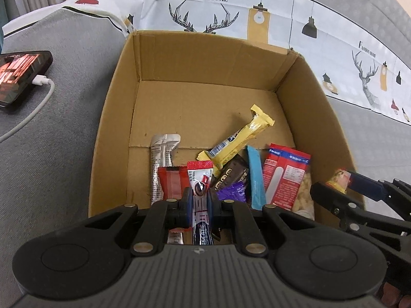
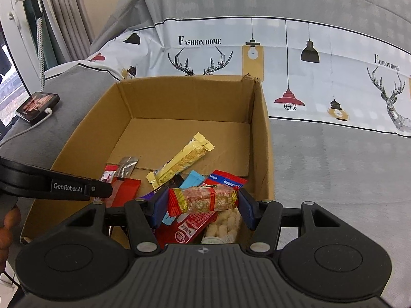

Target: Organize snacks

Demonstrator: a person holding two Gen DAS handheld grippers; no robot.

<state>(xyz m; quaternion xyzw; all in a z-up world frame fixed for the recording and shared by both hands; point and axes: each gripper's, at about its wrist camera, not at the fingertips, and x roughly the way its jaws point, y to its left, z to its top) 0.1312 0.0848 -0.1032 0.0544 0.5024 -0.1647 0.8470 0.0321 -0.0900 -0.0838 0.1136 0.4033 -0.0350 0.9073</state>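
1. Left wrist view: the left gripper [image 1: 199, 202] hangs over the near wall of an open corrugated cardboard box [image 1: 115, 118], its blue-padded fingers [image 1: 188, 202] clamped on a slim, glossy coffee stick sachet [image 1: 201, 220] in white, red and dark blue, held lengthwise along the fingers.
2. On the box floor near that wall lie flat foil and plastic snacks: a crinkled silver sachet [image 1: 161, 159], a matte red packet [image 1: 171, 182], a long yellow bar wrapper [image 1: 239, 138] lying aslant, a dark brown bar [image 1: 232, 174], a shiny purple wrapper [image 1: 232, 191], a light blue stick [image 1: 257, 177] and a red bag with a clear window [image 1: 287, 177] against the right wall.
3. The box rests on a grey woven sofa [image 1: 56, 154]. A printed cloth [image 1: 205, 10] with deer heads and lamps drapes the backrest behind the box's far wall. At the sofa's left edge lies a lit phone [image 1: 20, 74] with a white cable plugged in.
4. At the right edge of this view the right gripper [image 1: 344, 179] reaches over the box's near right corner.
5. Right wrist view: the right gripper [image 2: 203, 204] is level above the near right corner of the box [image 2: 262, 133], fingers [image 2: 246, 210] spread wide yet pressing both ends of a transparent, red-and-yellow printed grain bar [image 2: 203, 200] held crosswise.
6. The yellow wrapper [image 2: 179, 159] lies mid-floor. The left gripper's black arm crosses in from the left edge.
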